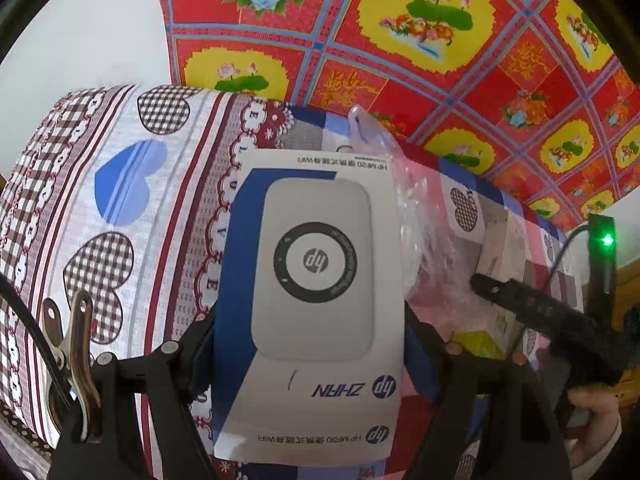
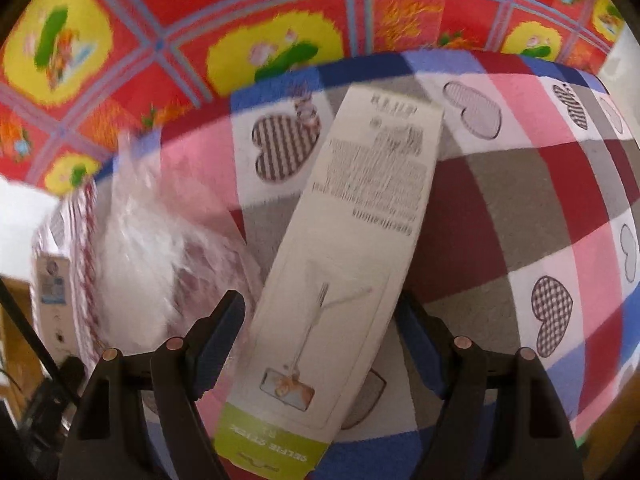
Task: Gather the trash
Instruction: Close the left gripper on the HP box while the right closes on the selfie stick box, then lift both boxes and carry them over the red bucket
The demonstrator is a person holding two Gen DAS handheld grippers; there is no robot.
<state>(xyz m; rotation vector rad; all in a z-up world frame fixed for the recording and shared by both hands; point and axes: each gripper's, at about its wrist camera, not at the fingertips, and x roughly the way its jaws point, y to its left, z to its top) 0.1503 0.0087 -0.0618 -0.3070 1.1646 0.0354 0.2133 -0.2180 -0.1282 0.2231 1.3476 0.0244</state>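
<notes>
Bedding in a heart-patterned patchwork [image 2: 520,208] covers the surface, with a red floral cloth [image 1: 440,20] behind it. A white HP box [image 1: 316,300] is seen gripped across its width by the left gripper [image 1: 310,332], its long axis running near to far. A long selfie-stick box [image 2: 344,264] lies on the patchwork between the spread fingers of the right gripper [image 2: 320,332]; its long axis runs near to far, tilted rightward. The pads are judged not yet pressing on it. A clear plastic bag [image 2: 144,248] lies just left of it. Both grippers are pitched steeply downward. Closure across the box's narrow width appears required next.
</notes>
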